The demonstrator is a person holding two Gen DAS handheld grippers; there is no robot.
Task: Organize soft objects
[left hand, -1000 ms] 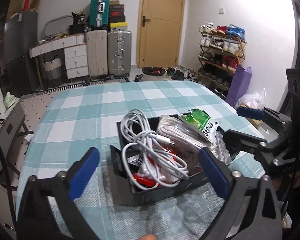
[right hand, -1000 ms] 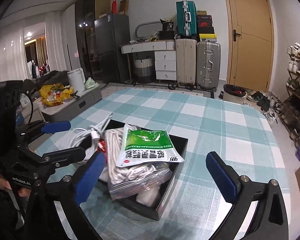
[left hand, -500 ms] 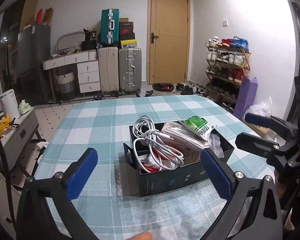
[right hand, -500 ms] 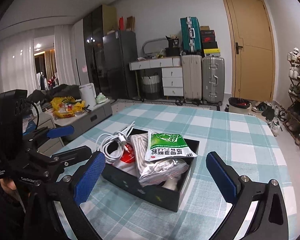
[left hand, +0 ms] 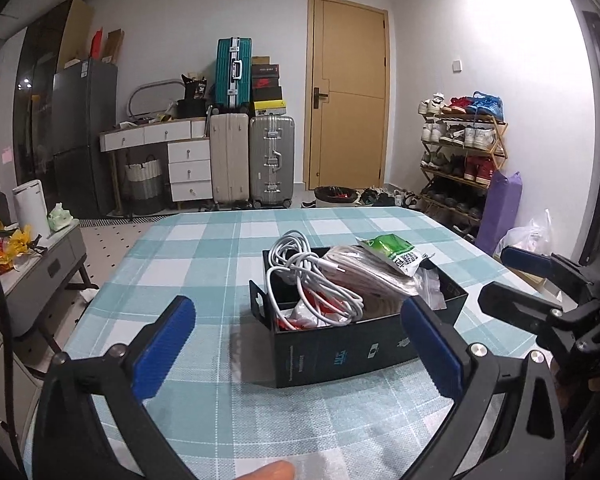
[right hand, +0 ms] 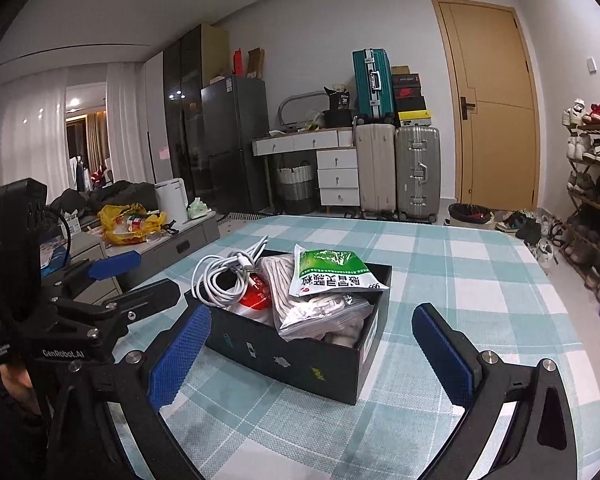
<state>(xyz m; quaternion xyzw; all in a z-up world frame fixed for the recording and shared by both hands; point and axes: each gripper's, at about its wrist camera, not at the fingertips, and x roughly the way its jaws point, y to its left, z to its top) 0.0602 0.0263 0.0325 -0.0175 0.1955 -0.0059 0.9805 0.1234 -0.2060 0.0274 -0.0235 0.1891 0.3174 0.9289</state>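
A black box [left hand: 352,350] [right hand: 292,356] stands on the checked tablecloth. It holds a coiled white cable [left hand: 300,276] [right hand: 224,276], a clear bag of white rope [left hand: 364,272] [right hand: 320,308], a green and white pouch [left hand: 396,252] [right hand: 332,272] on top, and red items [right hand: 256,292]. My left gripper [left hand: 296,344] is open and empty, just short of the box. My right gripper [right hand: 312,356] is open and empty, on the box's other near side. Each gripper shows in the other's view: the right one [left hand: 540,288] and the left one [right hand: 112,280].
The teal checked table [left hand: 204,256] [right hand: 480,280] reaches back toward suitcases [left hand: 252,160] and a door [left hand: 348,96]. A shoe rack [left hand: 460,152] stands to the right. A low grey cabinet [left hand: 32,264] with clutter is left of the table.
Both grippers have pulled back and tilted up from the box, so it looks smaller and farther. The box contents have not moved. Both stay open.
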